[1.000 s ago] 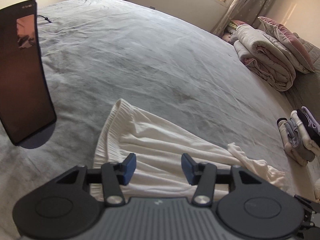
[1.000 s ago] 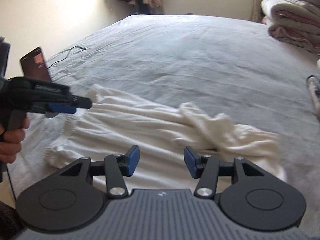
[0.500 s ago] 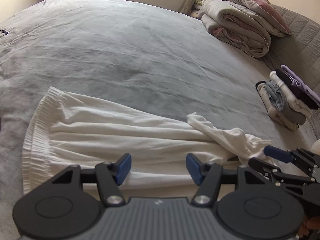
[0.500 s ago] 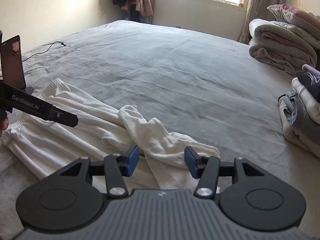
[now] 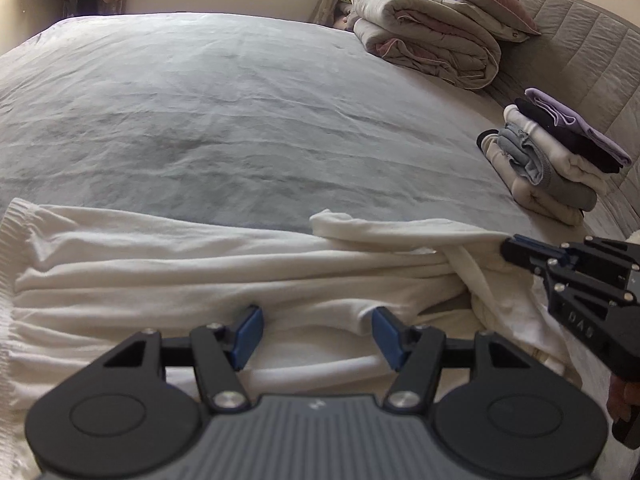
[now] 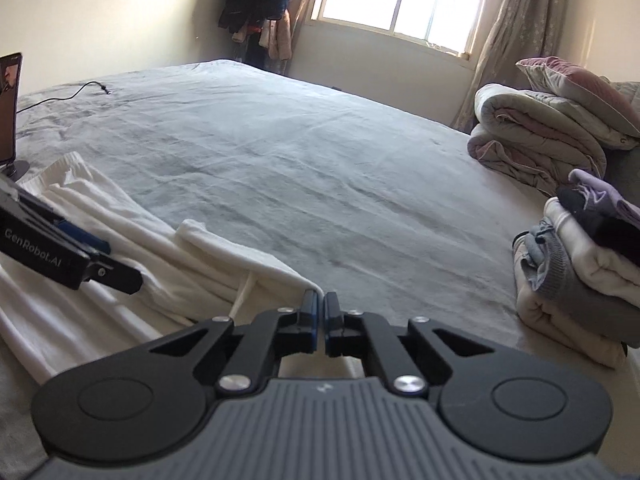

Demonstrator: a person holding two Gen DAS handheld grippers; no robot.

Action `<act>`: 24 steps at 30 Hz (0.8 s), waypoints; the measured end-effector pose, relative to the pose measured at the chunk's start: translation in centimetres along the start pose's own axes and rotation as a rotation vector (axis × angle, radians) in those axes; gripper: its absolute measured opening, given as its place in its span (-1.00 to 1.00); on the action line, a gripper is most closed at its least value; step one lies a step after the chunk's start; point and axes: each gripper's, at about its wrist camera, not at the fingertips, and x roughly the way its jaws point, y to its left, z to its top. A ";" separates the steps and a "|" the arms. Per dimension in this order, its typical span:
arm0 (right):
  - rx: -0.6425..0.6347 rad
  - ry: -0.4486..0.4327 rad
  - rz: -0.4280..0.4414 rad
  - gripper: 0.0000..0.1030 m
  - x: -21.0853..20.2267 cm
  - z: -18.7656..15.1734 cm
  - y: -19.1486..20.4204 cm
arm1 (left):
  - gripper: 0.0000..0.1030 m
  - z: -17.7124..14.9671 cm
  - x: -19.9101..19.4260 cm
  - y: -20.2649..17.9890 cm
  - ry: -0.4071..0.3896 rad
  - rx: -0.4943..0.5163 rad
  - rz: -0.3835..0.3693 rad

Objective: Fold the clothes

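My left gripper [image 5: 318, 336] hangs just over the white trousers [image 5: 168, 276], its blue fingers [image 5: 248, 334] standing well apart with a low fold of cloth between them that neither pad presses. My right gripper [image 6: 319, 312] has its fingers [image 6: 309, 318] pinched together on the edge of a trouser leg at the cuff end, the fabric pulled taut from that corner. The trousers lie lengthwise along the near edge of the grey bed [image 5: 248, 120], waistband off to my left. Further right sits a stack of folded clothes [image 5: 556, 156]. Beyond that, rolled quilts [image 5: 428, 40] rest by the headboard. A phone on a stand [image 6: 10, 112] stands at the bed's left edge.
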 end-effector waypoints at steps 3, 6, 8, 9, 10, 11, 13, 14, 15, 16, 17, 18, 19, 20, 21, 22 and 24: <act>0.020 0.002 -0.032 -0.97 0.3 0.3 -1.7 | 0.20 0.0 0.2 0.0 -0.005 -0.007 0.004; 0.061 0.007 -0.067 -0.97 0.8 0.4 -3.5 | 0.20 0.0 0.2 -0.2 -0.012 0.002 0.010; 0.093 0.011 -0.093 -0.97 1.2 0.4 -4.8 | 0.20 -0.1 0.3 -0.2 -0.014 0.011 0.014; 0.108 0.012 -0.106 -0.97 1.3 0.4 -5.4 | 0.20 -0.1 0.3 -0.3 -0.014 0.015 0.016; 0.120 0.012 -0.119 -0.97 1.5 0.4 -6.0 | 0.20 -0.1 0.3 -0.4 -0.015 0.019 0.018; 0.132 0.013 -0.132 -0.97 1.6 0.4 -6.5 | 0.20 -0.1 0.3 -0.4 -0.015 0.024 0.020; 0.151 0.016 -0.157 -0.97 1.8 0.3 -7.4 | 0.20 -0.1 0.3 -0.5 -0.016 0.032 0.024; 0.160 0.020 -0.172 -0.97 1.9 0.2 -7.9 | 0.20 -0.1 0.3 -0.5 -0.016 0.036 0.026; 0.169 0.024 -0.185 -0.97 1.9 0.1 -8.3 | 0.20 -0.1 0.3 -0.5 -0.017 0.039 0.028; 0.178 0.029 -0.199 -0.97 1.9 0.0 -8.7 | 0.20 -0.1 0.3 -0.5 -0.017 0.042 0.029; 0.190 0.036 -0.213 -0.97 1.9 -0.1 -9.1 | 0.20 -0.2 0.3 -0.5 -0.017 0.043 0.030; 0.200 0.041 -0.226 -0.97 1.8 -0.1 -9.4 | 0.20 -0.2 0.3 -0.5 -0.018 0.045 0.030; 0.205 0.045 -0.236 -0.97 1.8 -0.2 -9.7 | 0.20 -0.2 0.2 -0.6 -0.018 0.046 0.030; 0.208 0.052 -0.249 -0.97 1.6 -0.3 -10.0 | 0.20 -0.2 0.2 -0.6 -0.018 0.047 0.031; 0.211 0.059 -0.261 -0.97 1.5 -0.4 -10.2 | 0.20 -0.2 0.2 -0.6 -0.018 0.048 0.031; 0.214 0.070 -0.274 -0.97 1.3 -0.5 -10.5 | 0.20 -0.3 0.1 -0.6 -0.017 0.051 0.032; 0.227 0.109 -0.291 -0.97 0.9 -0.9 -10.9 | 0.20 -0.3 0.1 -0.7 -0.015 0.058 0.036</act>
